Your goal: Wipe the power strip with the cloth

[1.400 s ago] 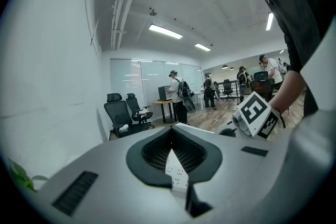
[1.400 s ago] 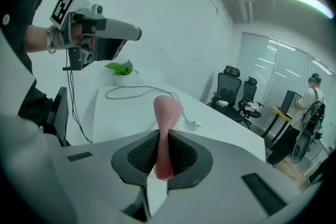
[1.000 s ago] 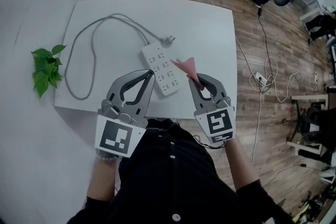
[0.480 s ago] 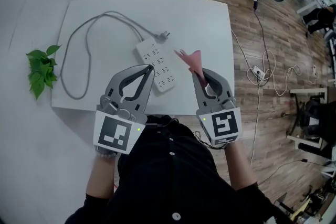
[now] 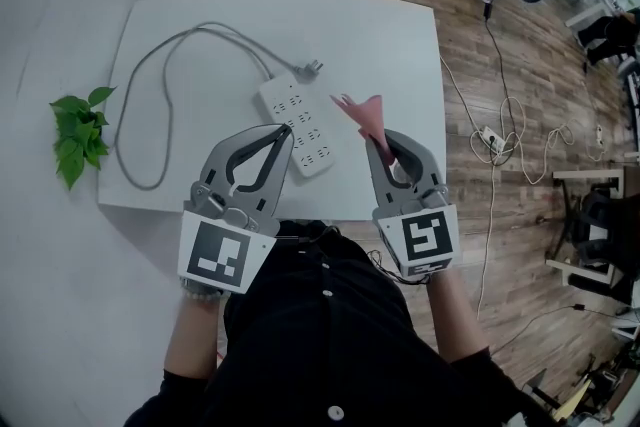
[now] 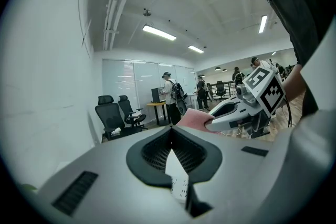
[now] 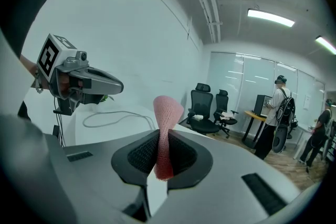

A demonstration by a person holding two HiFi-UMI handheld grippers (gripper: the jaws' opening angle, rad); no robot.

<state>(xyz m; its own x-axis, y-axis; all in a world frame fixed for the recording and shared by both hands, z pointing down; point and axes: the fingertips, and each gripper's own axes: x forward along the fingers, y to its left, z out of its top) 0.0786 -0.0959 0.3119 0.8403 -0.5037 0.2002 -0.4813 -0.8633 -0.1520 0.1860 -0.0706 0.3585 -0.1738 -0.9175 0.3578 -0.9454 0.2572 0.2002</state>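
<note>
Power strip [image 5: 297, 123]: flat on the white surface [image 5: 400, 45]; right gripper [image 5: 380, 145], fingers clamped on pink cloth [image 5: 365, 113] just beside it, apparently poised to wipe; left gripper [image 5: 284, 137], fingers closed, empty, near its end.

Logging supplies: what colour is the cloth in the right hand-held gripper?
Pink; the cloth shows best in the right gripper view.

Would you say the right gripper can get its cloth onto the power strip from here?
Probably yes: the right gripper holds the cloth just beside the power strip, with only bare table between them.
</note>
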